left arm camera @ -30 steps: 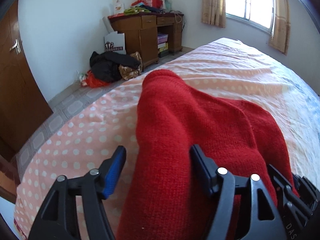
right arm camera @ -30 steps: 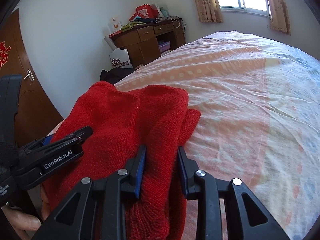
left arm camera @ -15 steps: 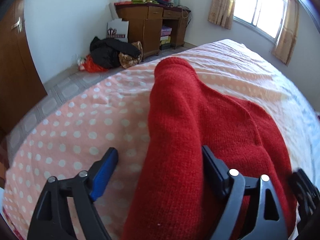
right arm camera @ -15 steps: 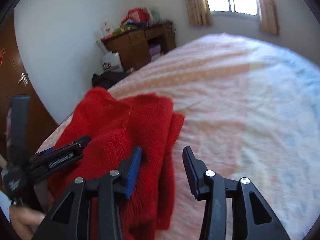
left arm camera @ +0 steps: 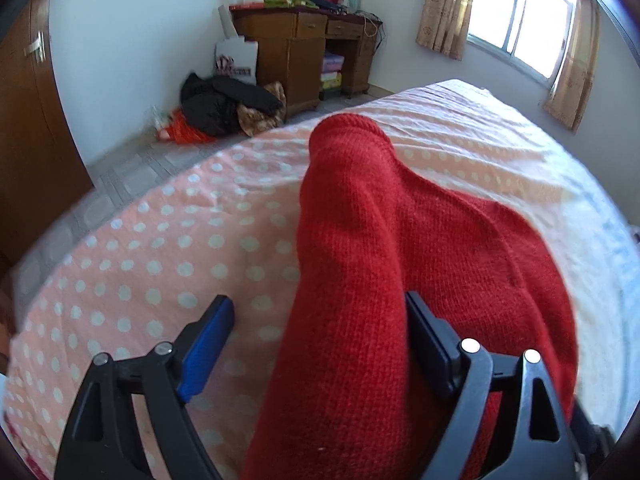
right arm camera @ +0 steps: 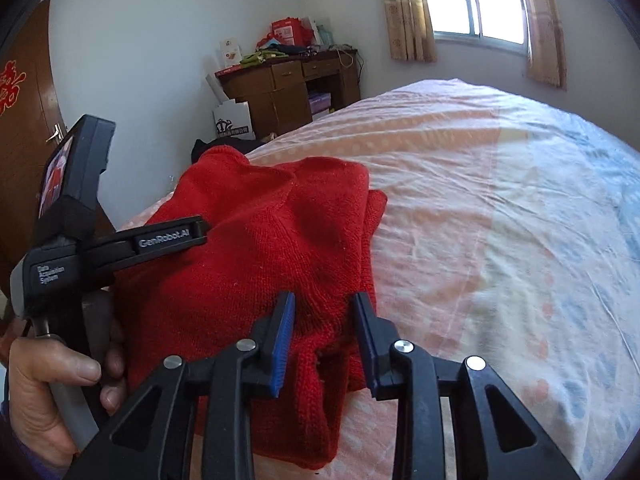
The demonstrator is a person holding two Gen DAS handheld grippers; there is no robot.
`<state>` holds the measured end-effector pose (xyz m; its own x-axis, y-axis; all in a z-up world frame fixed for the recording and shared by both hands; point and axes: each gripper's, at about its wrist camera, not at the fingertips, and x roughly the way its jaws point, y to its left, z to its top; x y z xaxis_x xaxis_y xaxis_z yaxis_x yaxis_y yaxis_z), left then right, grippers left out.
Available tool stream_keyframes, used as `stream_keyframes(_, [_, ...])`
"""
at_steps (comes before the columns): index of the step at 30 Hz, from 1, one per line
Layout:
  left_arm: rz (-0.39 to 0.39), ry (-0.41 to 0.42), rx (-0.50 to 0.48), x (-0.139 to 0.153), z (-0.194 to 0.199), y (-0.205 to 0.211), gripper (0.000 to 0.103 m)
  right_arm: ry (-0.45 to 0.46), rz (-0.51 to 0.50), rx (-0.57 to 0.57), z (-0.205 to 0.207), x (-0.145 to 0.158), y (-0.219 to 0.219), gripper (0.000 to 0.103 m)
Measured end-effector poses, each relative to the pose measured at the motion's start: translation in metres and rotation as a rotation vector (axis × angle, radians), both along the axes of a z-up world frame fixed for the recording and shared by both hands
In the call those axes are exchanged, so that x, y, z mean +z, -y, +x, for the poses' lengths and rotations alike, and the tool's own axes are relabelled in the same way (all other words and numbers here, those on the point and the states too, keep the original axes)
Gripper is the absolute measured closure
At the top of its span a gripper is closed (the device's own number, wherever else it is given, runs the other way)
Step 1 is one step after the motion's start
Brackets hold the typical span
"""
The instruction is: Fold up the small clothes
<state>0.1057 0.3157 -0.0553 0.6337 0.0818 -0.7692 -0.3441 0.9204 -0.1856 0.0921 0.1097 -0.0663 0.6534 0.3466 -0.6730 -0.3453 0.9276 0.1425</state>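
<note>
A red knitted sweater (left arm camera: 400,264) lies folded in a thick pile on the bed, also in the right wrist view (right arm camera: 256,252). My left gripper (left arm camera: 320,328) is open, its jaws wide apart, with a ridge of the sweater between them against the right finger. My right gripper (right arm camera: 324,320) is open above the sweater's near edge, with knit showing between the jaws. The left gripper also shows in the right wrist view (right arm camera: 160,236), held by a hand over the sweater's left side.
The bed sheet (left arm camera: 152,256) is peach with white dots, turning pale and blue to the right (right arm camera: 540,240). Past the bed's far edge are a tiled floor, a wooden desk (left arm camera: 304,52), a dark clothes pile (left arm camera: 224,104) and a brown door (left arm camera: 24,128).
My right gripper let go of the sweater's edge and opened. The left gripper stayed open and shifted a little, with the sweater ridge still between its jaws.
</note>
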Motion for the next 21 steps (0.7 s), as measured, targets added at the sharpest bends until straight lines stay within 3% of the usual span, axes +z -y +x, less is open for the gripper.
stream_keyframes(4, [-0.154,0.035,-0.103,0.008,-0.008,-0.025,0.015,-0.030,0.067,0.065,0.008,0.012,0.013,0.067])
stream_keyframes(6, [-0.180,0.043,-0.138,0.014,-0.007,-0.036,0.015,-0.009,0.152,0.040,0.019,0.023,0.028,0.057])
stream_keyframes(8, [-0.176,0.051,-0.164,0.019,0.003,-0.042,0.015,-0.019,0.207,0.004,0.038,0.028,0.035,0.031])
stream_keyframes(11, [-0.232,0.031,-0.233,0.014,0.033,-0.045,0.015,-0.116,0.277,0.010,0.085,0.023,0.033,0.030])
stream_keyframes(15, [-0.302,-0.015,-0.268,0.003,0.070,-0.045,0.015,-0.317,0.335,0.007,0.145,-0.013,0.021,0.030])
stream_keyframes(17, [-0.345,-0.006,-0.299,0.005,0.071,-0.046,0.017,-0.340,0.336,0.033,0.152,-0.022,0.012,0.036])
stream_keyframes(18, [-0.375,-0.004,-0.315,0.004,0.074,-0.046,0.027,-0.297,0.297,0.066,0.150,-0.018,0.004,0.047])
stream_keyframes(19, [-0.371,-0.013,-0.320,0.002,0.076,-0.045,0.042,-0.298,0.283,0.107,0.150,-0.016,-0.004,0.076])
stream_keyframes(21, [-0.298,-0.018,-0.327,0.002,0.075,-0.040,0.059,-0.248,0.216,0.117,0.145,-0.007,-0.017,0.078])
